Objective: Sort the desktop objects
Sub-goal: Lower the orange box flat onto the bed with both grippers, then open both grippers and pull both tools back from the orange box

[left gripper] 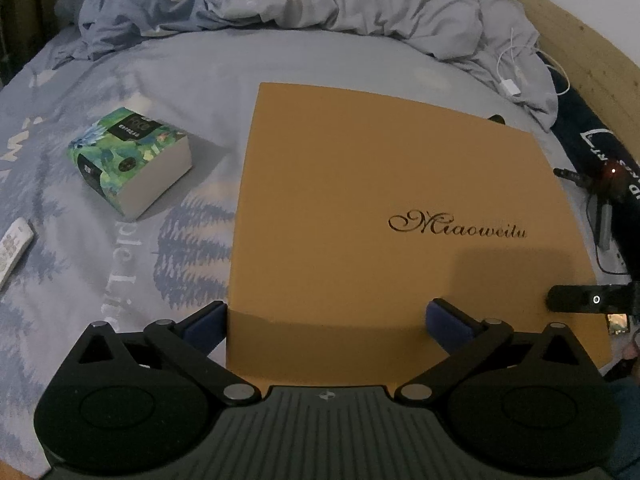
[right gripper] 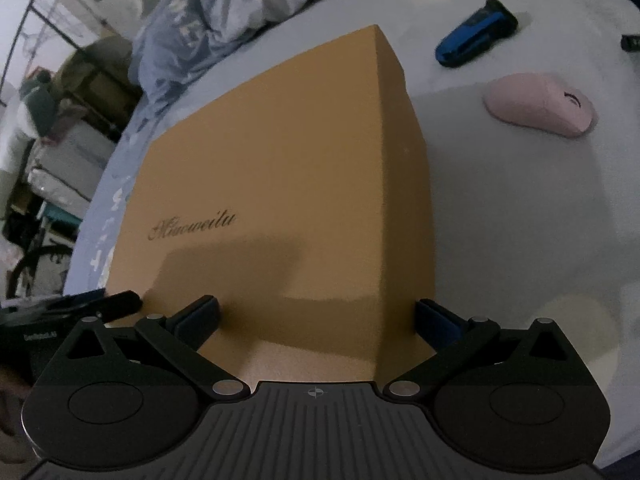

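- My left gripper (left gripper: pixel 327 322) hangs low over the near edge of the tan box (left gripper: pixel 396 216), jaws spread wide and holding nothing.
- My right gripper (right gripper: pixel 318 318) has its jaws just as wide, empty, astride the box's (right gripper: pixel 276 184) near right corner.
- The box lies flat on the bed (left gripper: pixel 192 68).
- Left of my left jaws lie a tissue pack (left gripper: pixel 130 160) and a remote (left gripper: pixel 12 250), with open sheet between.
- Ahead and right of my right jaws lie a pink mouse (right gripper: pixel 540 104) and a blue shaver (right gripper: pixel 476 38), well apart from the box.
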`<move>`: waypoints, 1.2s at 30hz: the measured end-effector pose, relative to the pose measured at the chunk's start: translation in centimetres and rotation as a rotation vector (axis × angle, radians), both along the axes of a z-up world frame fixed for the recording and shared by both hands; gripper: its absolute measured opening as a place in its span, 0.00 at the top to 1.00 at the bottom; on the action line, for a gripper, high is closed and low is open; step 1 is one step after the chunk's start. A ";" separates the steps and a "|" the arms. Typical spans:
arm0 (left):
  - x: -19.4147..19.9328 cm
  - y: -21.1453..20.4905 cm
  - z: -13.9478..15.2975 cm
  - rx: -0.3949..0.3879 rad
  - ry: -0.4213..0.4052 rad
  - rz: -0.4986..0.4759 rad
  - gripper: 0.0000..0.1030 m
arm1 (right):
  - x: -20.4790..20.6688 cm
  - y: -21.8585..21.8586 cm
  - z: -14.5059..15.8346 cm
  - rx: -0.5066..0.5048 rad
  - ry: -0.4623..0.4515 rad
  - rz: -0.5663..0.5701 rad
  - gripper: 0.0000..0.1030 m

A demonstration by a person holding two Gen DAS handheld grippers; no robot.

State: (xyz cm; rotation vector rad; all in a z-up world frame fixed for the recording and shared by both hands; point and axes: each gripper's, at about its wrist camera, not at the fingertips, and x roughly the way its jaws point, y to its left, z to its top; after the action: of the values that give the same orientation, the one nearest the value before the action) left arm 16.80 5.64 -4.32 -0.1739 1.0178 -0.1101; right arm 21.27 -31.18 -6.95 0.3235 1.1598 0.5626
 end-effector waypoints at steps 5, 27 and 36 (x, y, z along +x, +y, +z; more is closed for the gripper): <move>0.8 -0.1 -0.4 -0.001 0.002 0.004 0.00 | 0.7 -0.2 -0.7 0.009 0.043 -0.005 0.00; -0.8 -0.2 -0.8 0.003 -0.130 0.099 0.00 | 0.4 -0.8 -0.9 -0.006 0.049 -0.105 0.00; -5.4 -1.3 1.9 -0.008 -0.230 0.145 0.00 | -4.1 -3.3 1.8 0.011 -0.044 -0.092 0.00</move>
State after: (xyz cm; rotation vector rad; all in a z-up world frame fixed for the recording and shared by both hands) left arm 11.41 4.32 -2.38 -0.2365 0.7725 -0.0015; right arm 17.21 -34.46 -5.11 0.3701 1.0938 0.4938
